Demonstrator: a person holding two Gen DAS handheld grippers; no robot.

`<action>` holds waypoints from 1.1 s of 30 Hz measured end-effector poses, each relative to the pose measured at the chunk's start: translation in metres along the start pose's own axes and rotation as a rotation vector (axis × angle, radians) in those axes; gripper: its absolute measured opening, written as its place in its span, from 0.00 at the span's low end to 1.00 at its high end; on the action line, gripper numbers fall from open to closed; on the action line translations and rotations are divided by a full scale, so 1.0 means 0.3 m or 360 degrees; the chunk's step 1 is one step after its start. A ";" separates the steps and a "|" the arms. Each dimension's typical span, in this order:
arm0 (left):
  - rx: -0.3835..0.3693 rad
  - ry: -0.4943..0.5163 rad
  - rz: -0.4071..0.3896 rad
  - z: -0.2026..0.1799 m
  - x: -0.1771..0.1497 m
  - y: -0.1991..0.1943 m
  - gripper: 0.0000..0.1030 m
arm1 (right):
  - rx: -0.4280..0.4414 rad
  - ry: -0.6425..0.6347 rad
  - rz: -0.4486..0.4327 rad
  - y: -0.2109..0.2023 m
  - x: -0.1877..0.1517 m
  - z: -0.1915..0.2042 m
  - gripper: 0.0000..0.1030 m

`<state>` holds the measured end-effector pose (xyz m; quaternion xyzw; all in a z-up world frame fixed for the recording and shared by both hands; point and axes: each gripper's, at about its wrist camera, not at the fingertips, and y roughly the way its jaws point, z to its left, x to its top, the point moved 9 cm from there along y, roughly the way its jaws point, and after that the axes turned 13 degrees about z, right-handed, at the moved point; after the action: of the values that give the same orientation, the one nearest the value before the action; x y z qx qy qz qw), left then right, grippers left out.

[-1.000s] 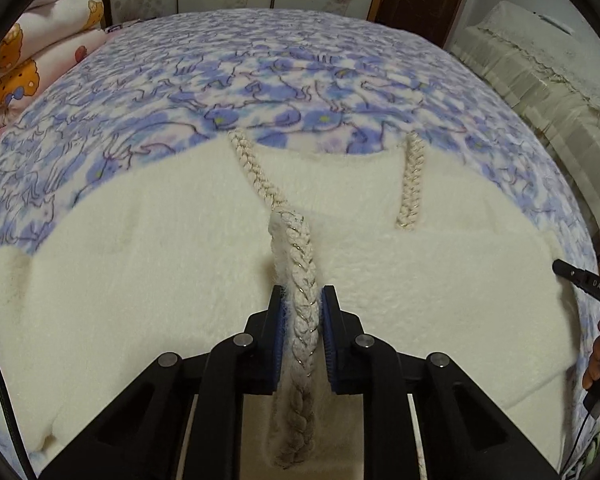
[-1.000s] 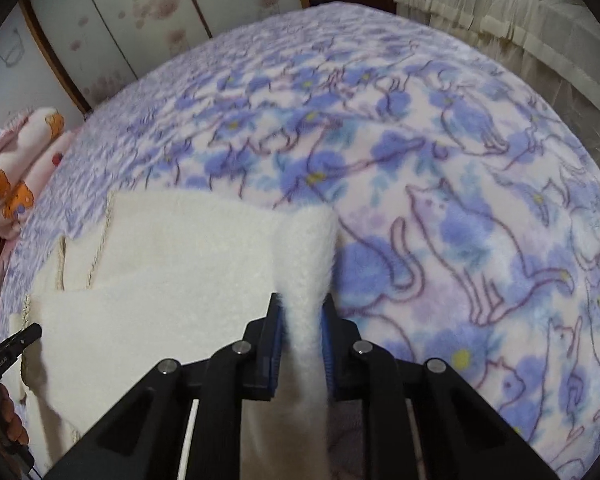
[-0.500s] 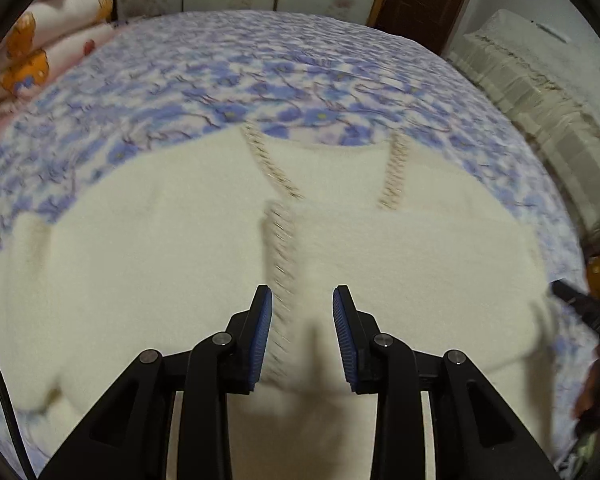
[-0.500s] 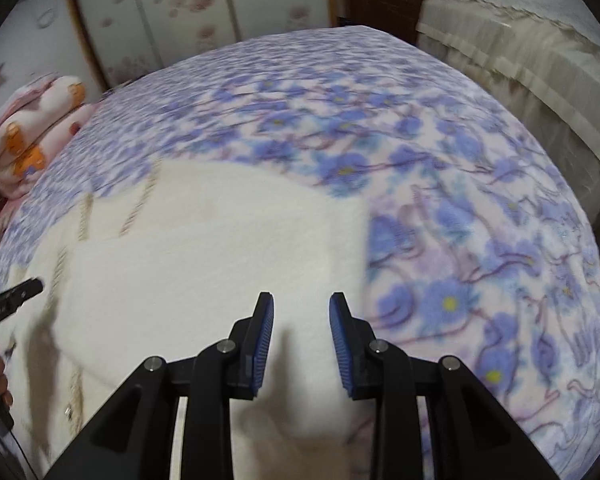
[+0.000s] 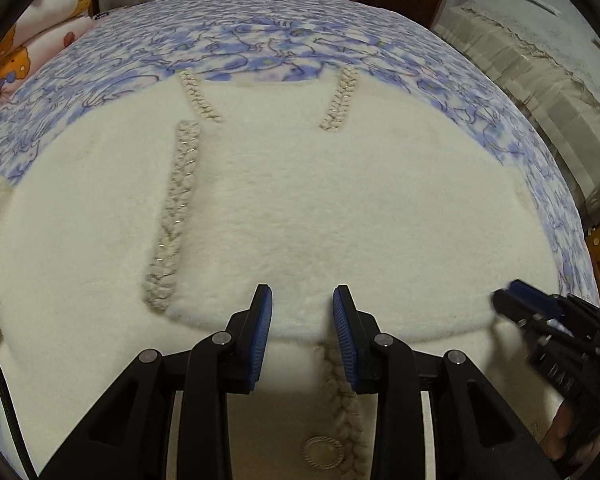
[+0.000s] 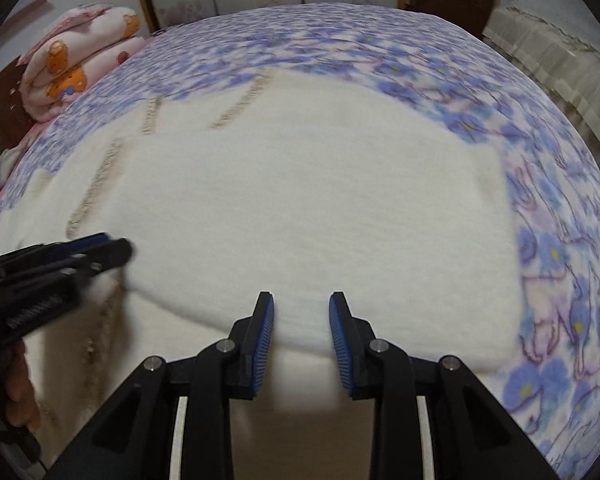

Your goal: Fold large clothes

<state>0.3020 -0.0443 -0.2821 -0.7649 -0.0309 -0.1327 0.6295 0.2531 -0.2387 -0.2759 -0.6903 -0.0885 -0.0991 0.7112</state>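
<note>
At the far left of the left wrist view, a folded pink quilt (image 5: 32, 32) printed with orange bears is sitting at the head of the bed (image 5: 260, 36), whose cover is showing blue cats and flowers on pale pink. The cream fleece garment (image 5: 320, 208) is lying spread across the middle of that bed, with a folded-over layer making a soft rounded edge close to the camera. A braided trim (image 5: 176, 208) is running down the left part of the top layer, and two shorter braids are slanting near the far edge. Another braid and a round ring-shaped button (image 5: 323, 451) are showing on the lower layer, under the fold.

The left tongs (image 5: 302, 334) are hovering just above the folded edge, parted a modest way, with nothing pinched between the blue pads. To their right, the right tongs (image 5: 516, 300) are coming into view blurred, low over the garment's right side.

In the right wrist view, the left tongs (image 6: 100, 250) are appearing blurred at the left edge, over the fleece. The right tongs (image 6: 301, 338) are likewise standing narrowly parted and empty, poised over the fold. Further right, a cloth-draped piece of furniture (image 6: 552, 48) is standing beside the bed.
</note>
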 end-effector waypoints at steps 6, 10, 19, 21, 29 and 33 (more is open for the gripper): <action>-0.0043 -0.0090 0.0021 0.093 -0.015 -0.007 0.29 | 0.0003 0.0192 0.0001 -0.025 -0.058 -0.242 0.24; -0.0011 -0.0100 0.0029 0.106 -0.019 -0.007 0.36 | -0.0103 0.0206 0.0002 -0.049 -0.084 -0.266 0.29; 0.0130 -0.0146 0.0045 0.131 -0.051 -0.060 0.66 | -0.0040 0.0332 0.0044 -0.078 -0.127 -0.268 0.33; 0.0134 -0.0152 0.0033 0.136 -0.062 -0.086 0.66 | -0.0027 0.0337 0.0032 -0.099 -0.132 -0.255 0.33; 0.0081 -0.0178 0.0005 0.125 -0.140 -0.193 0.66 | 0.0072 0.0368 0.0024 -0.160 -0.156 -0.170 0.33; 0.0084 -0.0179 -0.0007 0.125 -0.190 -0.245 0.66 | 0.0079 0.0354 -0.0003 -0.204 -0.161 -0.111 0.33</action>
<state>0.2375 0.0142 -0.2323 -0.7542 -0.0714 -0.0899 0.6465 0.1899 -0.2727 -0.2306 -0.6571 -0.0120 -0.1735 0.7335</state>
